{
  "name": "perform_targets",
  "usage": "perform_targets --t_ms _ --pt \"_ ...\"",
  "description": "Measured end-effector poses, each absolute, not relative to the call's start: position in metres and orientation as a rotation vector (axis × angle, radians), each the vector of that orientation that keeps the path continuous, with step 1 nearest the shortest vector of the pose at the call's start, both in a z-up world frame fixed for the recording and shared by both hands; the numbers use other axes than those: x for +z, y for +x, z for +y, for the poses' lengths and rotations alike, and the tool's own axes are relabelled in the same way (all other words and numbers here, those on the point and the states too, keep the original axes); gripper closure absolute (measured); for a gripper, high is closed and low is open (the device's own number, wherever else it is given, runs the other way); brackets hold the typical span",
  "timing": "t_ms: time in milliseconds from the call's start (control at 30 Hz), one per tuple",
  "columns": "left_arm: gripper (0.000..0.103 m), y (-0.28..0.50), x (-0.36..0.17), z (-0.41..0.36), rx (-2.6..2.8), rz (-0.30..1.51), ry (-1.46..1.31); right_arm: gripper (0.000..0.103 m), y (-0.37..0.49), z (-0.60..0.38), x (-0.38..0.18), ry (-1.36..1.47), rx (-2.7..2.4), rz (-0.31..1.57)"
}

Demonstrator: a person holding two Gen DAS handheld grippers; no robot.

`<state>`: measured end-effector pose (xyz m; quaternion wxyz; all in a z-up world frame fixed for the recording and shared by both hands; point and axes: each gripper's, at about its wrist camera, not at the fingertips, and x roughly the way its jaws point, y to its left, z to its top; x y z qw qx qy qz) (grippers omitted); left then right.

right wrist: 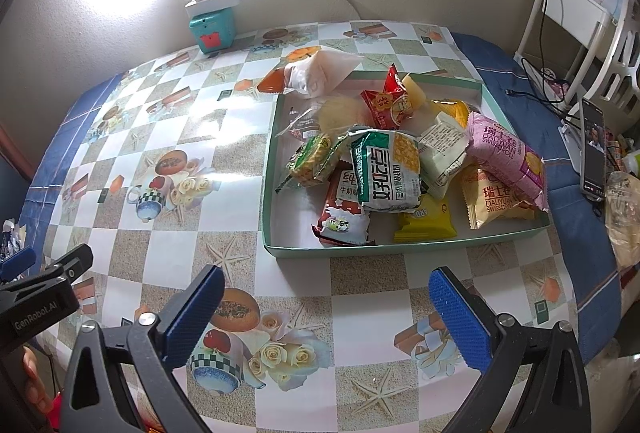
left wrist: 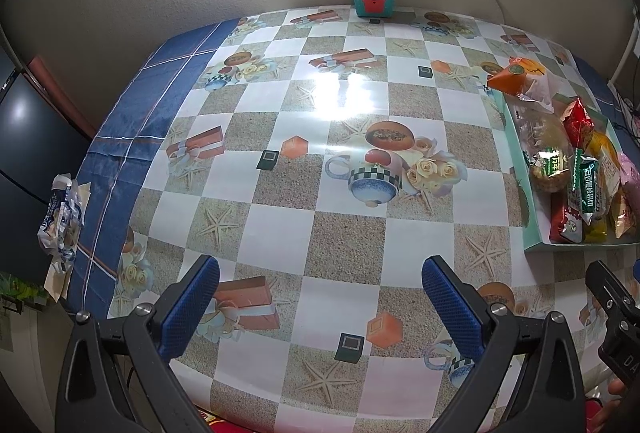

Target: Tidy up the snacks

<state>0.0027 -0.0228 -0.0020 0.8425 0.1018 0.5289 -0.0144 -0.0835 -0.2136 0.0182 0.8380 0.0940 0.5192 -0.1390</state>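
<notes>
Snacks (right wrist: 384, 169) piled loose in green tray (right wrist: 340, 251), centre-right of the right wrist frame; orange-white pack (right wrist: 316, 73) overhangs its far rim. Right gripper (right wrist: 326, 317) wide, empty, lined up on tray. Left gripper (left wrist: 320, 307) wide, empty over bare tablecloth (left wrist: 280, 137), probably staging space for sorting.

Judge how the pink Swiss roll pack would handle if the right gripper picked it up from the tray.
The pink pack looks puffy and soft, so it probably squashes under the pads. Its glossy film may slip. It lies tilted atop other packs in the tray, so lifting it could shift them. The right gripper is open.
</notes>
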Motion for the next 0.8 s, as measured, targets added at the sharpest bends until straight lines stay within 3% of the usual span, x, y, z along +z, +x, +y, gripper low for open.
perform_targets --t_ms 800 --pt "0.002 0.0010 0.0035 -0.0230 -0.024 1.099 0.204 0.000 -0.0834 -0.2142 0.0175 0.199 -0.292 1.100"
